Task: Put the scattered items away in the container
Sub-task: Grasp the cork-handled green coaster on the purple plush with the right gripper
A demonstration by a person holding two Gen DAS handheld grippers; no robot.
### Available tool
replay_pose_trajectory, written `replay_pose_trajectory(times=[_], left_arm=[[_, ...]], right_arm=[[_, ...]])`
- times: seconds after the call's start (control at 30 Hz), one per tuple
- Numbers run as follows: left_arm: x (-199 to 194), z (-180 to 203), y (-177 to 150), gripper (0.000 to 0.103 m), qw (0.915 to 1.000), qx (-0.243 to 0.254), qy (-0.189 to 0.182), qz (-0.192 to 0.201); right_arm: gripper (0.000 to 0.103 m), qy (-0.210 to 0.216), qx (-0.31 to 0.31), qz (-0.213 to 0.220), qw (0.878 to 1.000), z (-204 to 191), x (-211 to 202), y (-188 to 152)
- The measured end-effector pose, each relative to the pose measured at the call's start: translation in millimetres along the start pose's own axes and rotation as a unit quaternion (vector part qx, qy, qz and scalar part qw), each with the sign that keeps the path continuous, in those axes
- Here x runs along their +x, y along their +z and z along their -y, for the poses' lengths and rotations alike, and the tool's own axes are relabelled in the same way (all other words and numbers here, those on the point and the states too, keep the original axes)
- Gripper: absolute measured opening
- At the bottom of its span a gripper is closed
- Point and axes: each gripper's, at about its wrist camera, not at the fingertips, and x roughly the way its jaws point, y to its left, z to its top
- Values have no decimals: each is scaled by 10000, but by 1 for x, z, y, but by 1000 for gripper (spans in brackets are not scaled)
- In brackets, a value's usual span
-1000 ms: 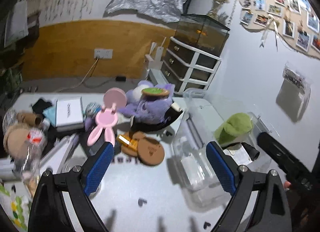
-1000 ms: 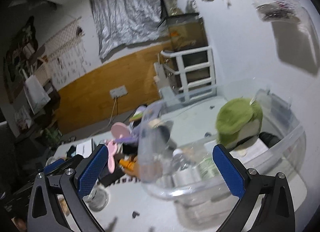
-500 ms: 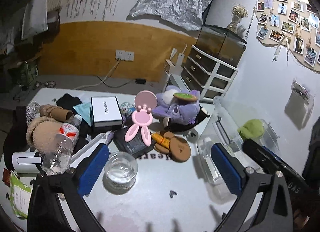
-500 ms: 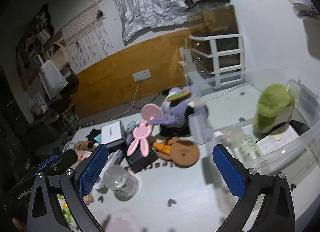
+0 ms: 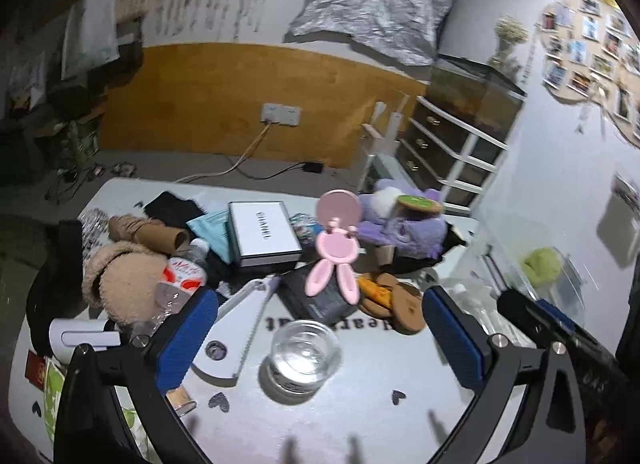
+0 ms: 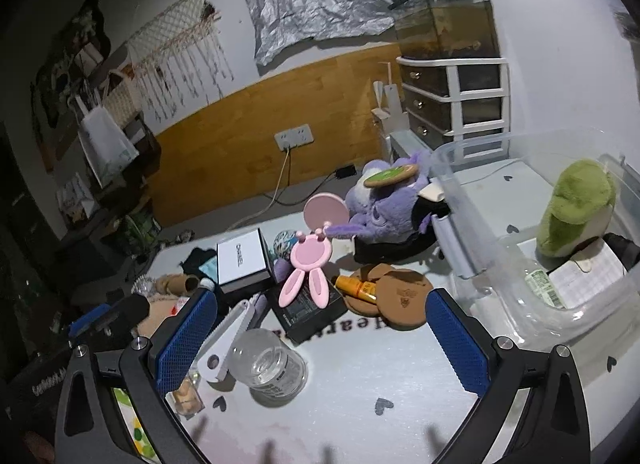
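Both views have swung off the clear plastic bin [image 6: 532,304] toward the clutter. Left gripper [image 5: 320,328] just opened wide, empty; right gripper [image 6: 322,338] gaping, empty. Glass jar [image 5: 305,356] probably next.

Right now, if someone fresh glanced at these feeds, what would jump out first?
Probably the pink bunny-eared stand, upright in the middle of the clutter, with the purple plush toy just behind it. Next, the clear glass jar alone in the foreground, between the fingers of the open left tool. To the right, the clear plastic container already holds a green plush.
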Motion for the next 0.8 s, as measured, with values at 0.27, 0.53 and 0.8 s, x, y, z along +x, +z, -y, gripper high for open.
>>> replay_pose_trajectory(times=[0.27,0.53,0.8], left_arm=[[35,-33,7,101,9984,-376,125,-393],[65,-53,18,98,9979,-367,236,-487],[81,-58,17,96,9974,-242,290,-611]], right_arm=[[87,143,-448,-555,9973,-20,32,-2],[48,320,-469,-1423,9882,-17,97,-7],[47,-436,-808,-1248,9879,-10,162,8]])
